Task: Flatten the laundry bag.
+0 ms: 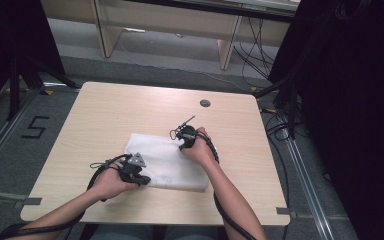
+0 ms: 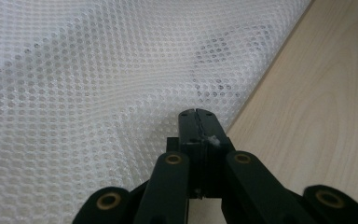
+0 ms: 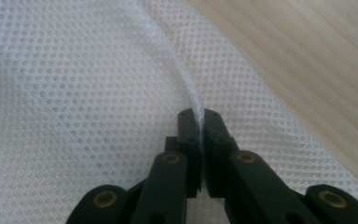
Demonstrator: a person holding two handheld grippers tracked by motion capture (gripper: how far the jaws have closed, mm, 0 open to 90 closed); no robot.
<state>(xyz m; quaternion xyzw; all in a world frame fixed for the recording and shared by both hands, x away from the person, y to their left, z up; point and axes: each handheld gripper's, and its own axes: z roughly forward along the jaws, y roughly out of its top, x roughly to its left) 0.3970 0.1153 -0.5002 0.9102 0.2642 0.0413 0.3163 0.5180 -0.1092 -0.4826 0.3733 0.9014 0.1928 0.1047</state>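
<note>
A white mesh cloth (image 1: 167, 165) lies flat on the middle of the wooden table (image 1: 105, 112). My left gripper (image 1: 139, 176) is at the cloth's near left corner. In the left gripper view its jaws are pressed together at the edge of the mesh cloth (image 2: 98, 70), left gripper (image 2: 196, 115) shut on that edge, with a white scrap beside one jaw. My right gripper (image 1: 184, 136) is at the cloth's far right corner. In the right gripper view a raised fold of mesh cloth (image 3: 74, 70) runs into the right gripper (image 3: 198, 115), which is shut on it.
A round grommet (image 1: 205, 103) sits near the table's far edge. Bare wood (image 2: 317, 93) lies right of the cloth. Black cables trail from both grippers along the forearms. Beyond the table stand wooden furniture legs (image 1: 227, 47), floor cables and dark curtains on both sides.
</note>
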